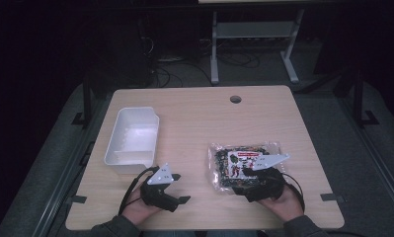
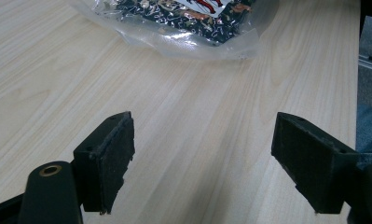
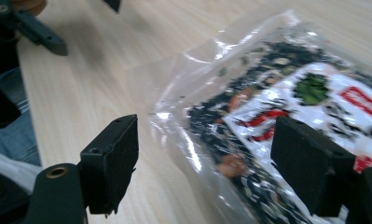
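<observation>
While both tools stand released, the clear packet (image 1: pixel 245 164) of dark mix lies flat on the counter (image 1: pixel 199 118), right of centre in the high view. The right tool (image 3: pixel 204 163) hovers at its near edge, perhaps just above the plastic. The left tool (image 2: pixel 202 158) is over bare wood, near a white tub (image 1: pixel 133 139).

A clear plastic bag (image 1: pixel 244 165) of dark mixed pieces, with a white, red and green label on top, lies flat on the wooden table. It sits at about four o'clock from the table's middle. Its crinkled transparent edge (image 3: pixel 183 93) is sealed and glossy.
</observation>
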A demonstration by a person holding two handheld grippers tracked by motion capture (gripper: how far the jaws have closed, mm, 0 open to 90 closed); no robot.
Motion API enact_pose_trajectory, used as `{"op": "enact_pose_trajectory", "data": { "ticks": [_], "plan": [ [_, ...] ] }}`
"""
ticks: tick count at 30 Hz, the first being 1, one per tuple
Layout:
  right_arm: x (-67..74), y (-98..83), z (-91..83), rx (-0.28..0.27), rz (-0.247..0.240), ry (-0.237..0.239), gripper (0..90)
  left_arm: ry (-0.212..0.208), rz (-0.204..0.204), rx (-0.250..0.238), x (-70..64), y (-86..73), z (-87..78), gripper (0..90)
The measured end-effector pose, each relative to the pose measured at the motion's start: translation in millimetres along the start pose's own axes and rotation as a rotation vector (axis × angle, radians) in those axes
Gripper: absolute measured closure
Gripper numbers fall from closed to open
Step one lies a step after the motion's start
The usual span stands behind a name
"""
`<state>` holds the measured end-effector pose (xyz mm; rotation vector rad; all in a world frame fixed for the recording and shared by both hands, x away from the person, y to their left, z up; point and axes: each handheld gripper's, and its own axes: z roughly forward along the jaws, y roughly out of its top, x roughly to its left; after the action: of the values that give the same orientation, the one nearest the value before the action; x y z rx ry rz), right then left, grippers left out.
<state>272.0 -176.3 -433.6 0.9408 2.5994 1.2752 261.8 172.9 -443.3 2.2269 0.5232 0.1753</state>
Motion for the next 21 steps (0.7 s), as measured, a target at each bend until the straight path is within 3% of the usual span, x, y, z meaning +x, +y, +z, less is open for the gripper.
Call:
{"op": "enact_pose_trajectory", "data": {
  "ticks": [6,9,21],
  "plan": [
    [-11.3,-3.1,-15.5,-0.021,0.060,-0.053,22.4,0.001,0.006,0.001,-0.3,0.1,0.5,20.8],
    [-18.2,-3.3,-24.5,-0.046,0.127,-0.074,22.5,0.002,0.008,0.002,-0.7,0.2,0.5,20.8],
    [-37.5,-14.9,-55.6,-0.082,0.236,-0.178,23.6,-0.005,0.012,0.000,-0.8,0.2,-0.1,20.8]
  ]
}}
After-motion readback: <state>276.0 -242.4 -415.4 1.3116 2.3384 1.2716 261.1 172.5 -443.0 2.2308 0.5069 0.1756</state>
